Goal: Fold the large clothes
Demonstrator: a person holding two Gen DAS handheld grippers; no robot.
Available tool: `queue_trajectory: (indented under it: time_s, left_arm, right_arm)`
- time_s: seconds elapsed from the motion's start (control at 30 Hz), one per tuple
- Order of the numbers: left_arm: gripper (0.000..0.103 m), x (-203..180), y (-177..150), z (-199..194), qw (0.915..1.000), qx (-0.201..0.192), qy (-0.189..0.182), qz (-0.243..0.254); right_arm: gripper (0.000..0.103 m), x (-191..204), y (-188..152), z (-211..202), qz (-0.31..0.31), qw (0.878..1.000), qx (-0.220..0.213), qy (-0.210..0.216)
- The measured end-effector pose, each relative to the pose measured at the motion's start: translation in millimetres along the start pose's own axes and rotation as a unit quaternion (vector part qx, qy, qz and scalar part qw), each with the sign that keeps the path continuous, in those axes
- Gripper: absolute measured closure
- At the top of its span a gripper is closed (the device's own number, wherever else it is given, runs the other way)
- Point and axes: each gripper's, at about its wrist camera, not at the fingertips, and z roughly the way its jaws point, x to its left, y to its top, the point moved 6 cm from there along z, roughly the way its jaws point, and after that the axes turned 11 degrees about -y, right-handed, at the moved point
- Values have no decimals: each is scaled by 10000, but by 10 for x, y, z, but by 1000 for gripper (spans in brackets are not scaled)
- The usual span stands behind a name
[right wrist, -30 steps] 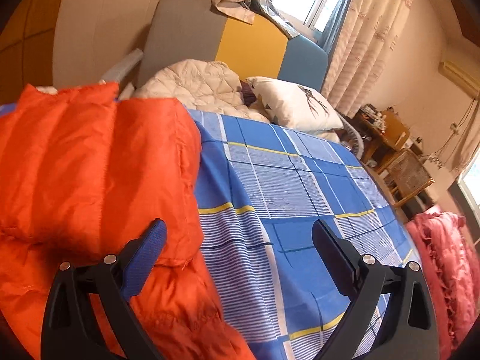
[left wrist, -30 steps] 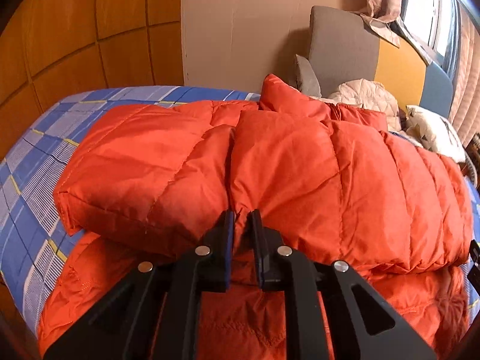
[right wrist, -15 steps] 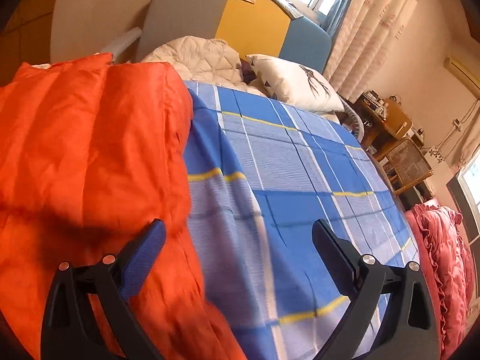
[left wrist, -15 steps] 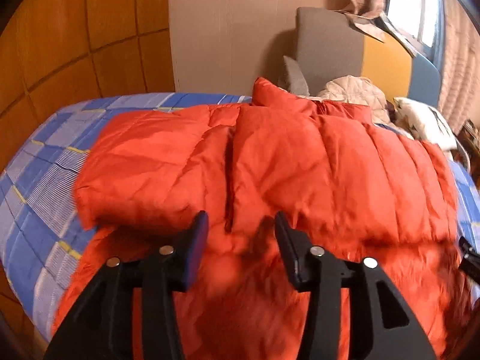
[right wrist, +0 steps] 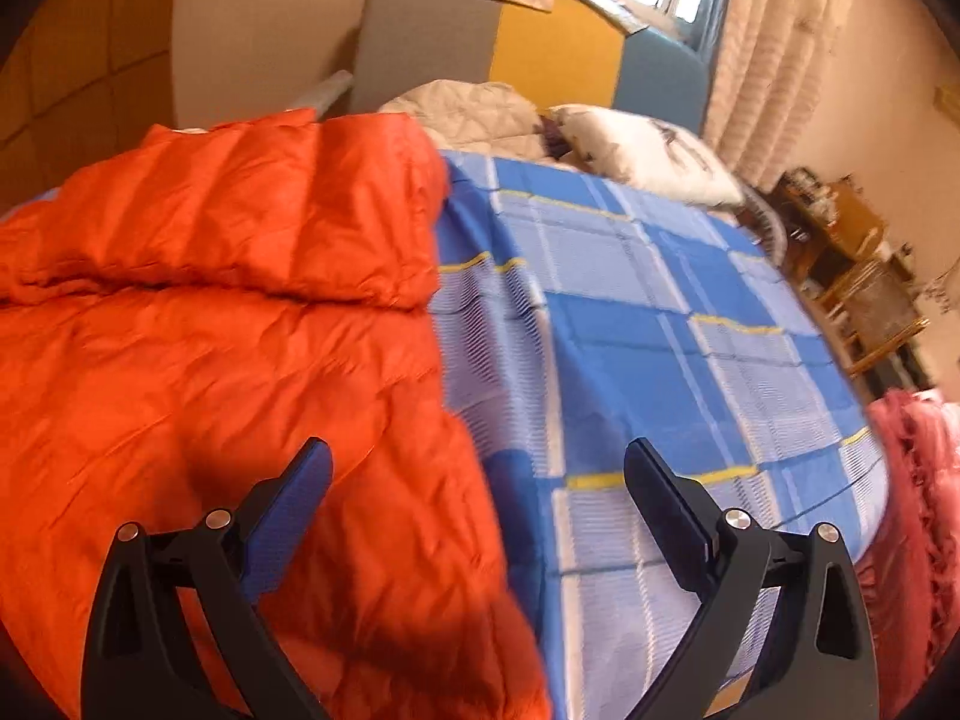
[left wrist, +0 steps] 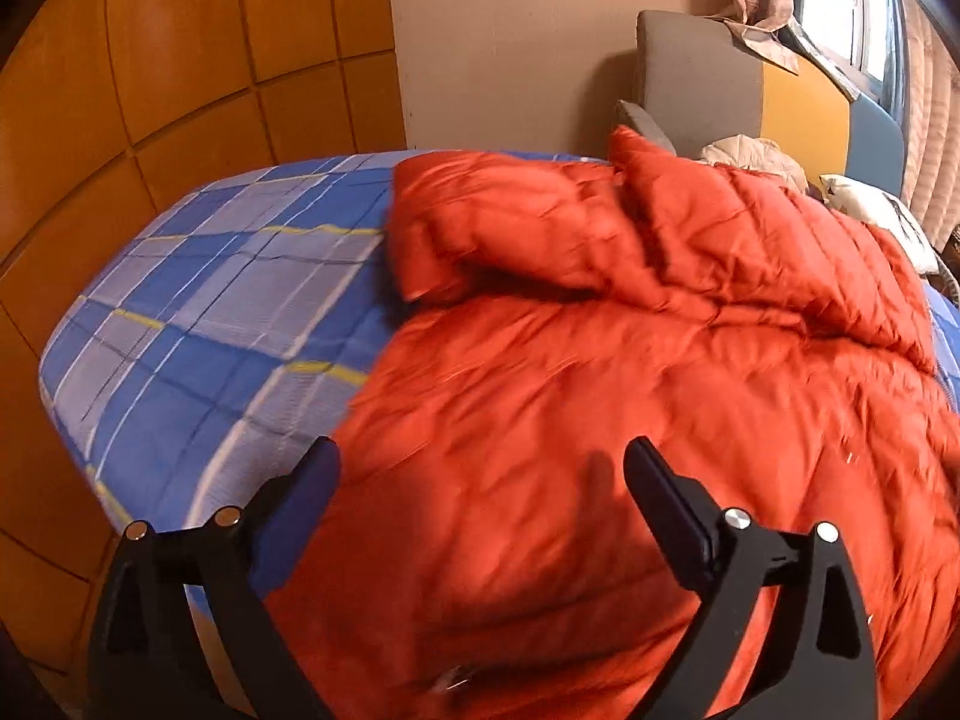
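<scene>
Both my grippers now gape, holding nothing: the left gripper (left wrist: 480, 480) has let go of the orange down jacket (left wrist: 600, 420), which lies half-folded on the plaid bed (right wrist: 660, 330); the right gripper (right wrist: 477, 480) hovers over the jacket's edge.

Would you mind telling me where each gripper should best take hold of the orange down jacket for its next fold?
I would grip the orange down jacket at its near hem corners. The left gripper takes the left edge, coming in from over the blue plaid sheet; the right gripper takes the right edge likewise. The far part is already doubled over, so the flat near half probably folds next.
</scene>
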Motion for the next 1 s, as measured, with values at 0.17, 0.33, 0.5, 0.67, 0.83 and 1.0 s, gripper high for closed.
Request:
queue_trajectory:
  time_s: [0.17,0.33,0.5,0.67,0.83,1.0]
  left_arm:
    - [4,342,-176,-134,9993,145,-151,-312]
    - [4,644,-320,-255,9960,122,-438,-767]
    - [15,861,-549,-290,9894,340,-772,-1181]
    - [23,1031,-806,-273,9772,593,-1069,-1737]
    - [23,849,-926,-242,9708,811,-1670,-1521]
    - [23,612,-993,-163,9653,1115,-2018,-1228]
  right_arm:
    - [16,-48,-112,-93,115,9987,166,477]
    - [18,-190,-264,-102,634,9857,664,1415]
    - [25,-290,-477,-92,963,9699,1015,1992]
    - [25,-287,-674,-108,972,9586,1134,2423]
    - [25,-334,-822,-125,1185,9445,1298,2775]
    - [25,-344,-940,-124,1325,9310,1457,3072]
